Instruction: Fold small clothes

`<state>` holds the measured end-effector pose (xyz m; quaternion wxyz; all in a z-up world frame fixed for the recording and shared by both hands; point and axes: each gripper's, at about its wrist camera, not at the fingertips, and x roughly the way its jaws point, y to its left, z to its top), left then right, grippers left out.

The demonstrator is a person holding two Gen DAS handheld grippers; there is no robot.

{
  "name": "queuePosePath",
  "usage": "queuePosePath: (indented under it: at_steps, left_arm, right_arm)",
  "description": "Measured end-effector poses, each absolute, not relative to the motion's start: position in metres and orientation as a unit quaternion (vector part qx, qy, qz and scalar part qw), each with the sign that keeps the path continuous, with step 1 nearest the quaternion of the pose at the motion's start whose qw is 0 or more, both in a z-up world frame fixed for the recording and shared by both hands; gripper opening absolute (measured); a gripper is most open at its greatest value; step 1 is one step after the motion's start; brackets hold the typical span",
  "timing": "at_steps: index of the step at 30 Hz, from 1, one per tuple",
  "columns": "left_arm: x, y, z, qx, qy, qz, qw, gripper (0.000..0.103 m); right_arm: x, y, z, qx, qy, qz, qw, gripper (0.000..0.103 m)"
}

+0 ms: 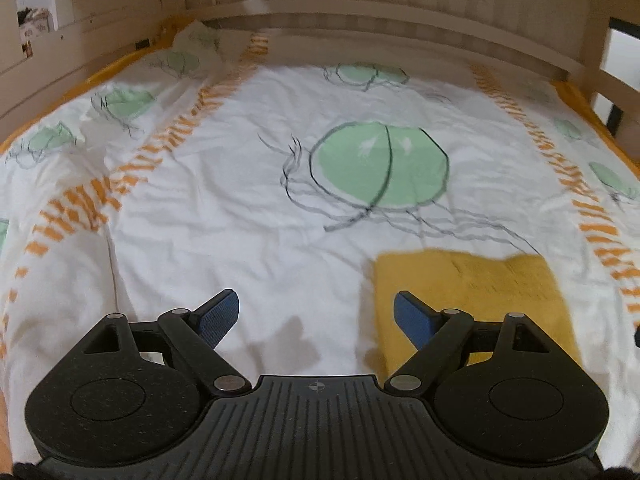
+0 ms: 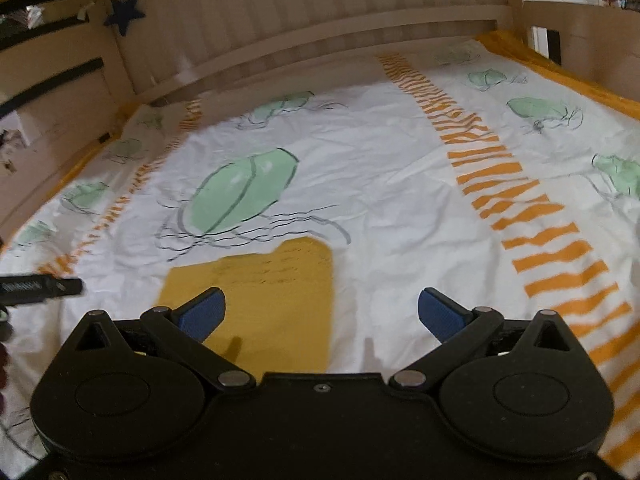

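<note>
A small yellow garment (image 1: 492, 292) lies folded into a flat rectangle on the white bedcover (image 1: 248, 216). In the left wrist view it sits at the lower right, partly behind the right blue fingertip. My left gripper (image 1: 316, 316) hangs above the cover, open, with nothing between its fingers. In the right wrist view the same yellow garment (image 2: 276, 292) lies at the lower left of centre, faint dark print on its top. My right gripper (image 2: 322, 312) is open and empty above the cover, its left blue pad (image 2: 202, 314) over the garment's near edge. The tip of the left gripper (image 2: 40, 289) shows at the left edge.
The bedcover carries green beetle prints (image 1: 380, 164) and orange striped bands (image 2: 516, 200). A pale wooden bed frame (image 1: 360, 12) runs along the far side and both ends. A blue star (image 2: 124, 12) hangs on the frame at the upper left.
</note>
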<state>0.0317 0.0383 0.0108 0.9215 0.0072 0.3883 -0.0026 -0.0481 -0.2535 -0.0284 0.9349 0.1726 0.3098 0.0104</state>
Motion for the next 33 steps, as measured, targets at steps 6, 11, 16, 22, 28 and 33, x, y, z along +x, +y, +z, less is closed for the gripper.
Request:
queuePosePath:
  at_steps: [6,11,16,22,28,33]
  left_arm:
    - [-0.001,0.024,0.002,0.012,0.406,-0.015,0.914,0.085]
    - [-0.022,0.010,-0.007,0.027,0.420,-0.029,0.907,0.085]
    - [-0.038,0.001,-0.018,0.030,0.440,-0.042,0.897,0.085]
    - [-0.052,0.001,-0.027,0.032,0.455,-0.035,0.889,0.085]
    - [-0.060,0.003,-0.032,0.033,0.465,-0.034,0.884,0.085]
    - [-0.064,0.003,-0.033,0.036,0.467,-0.033,0.883,0.085]
  right_arm:
    - [-0.078,-0.244,-0.025,0.157,0.323,0.010,0.933,0.102]
    - [-0.097,-0.237,-0.026,0.136,0.331,0.011,0.934,0.102]
    - [-0.106,-0.227,-0.031,0.112,0.347,0.016,0.931,0.102]
    - [-0.115,-0.218,-0.038,0.106,0.360,0.031,0.927,0.102]
    - [-0.117,-0.211,-0.043,0.106,0.372,0.041,0.921,0.102]
    - [-0.119,-0.209,-0.044,0.103,0.377,0.040,0.920,0.102]
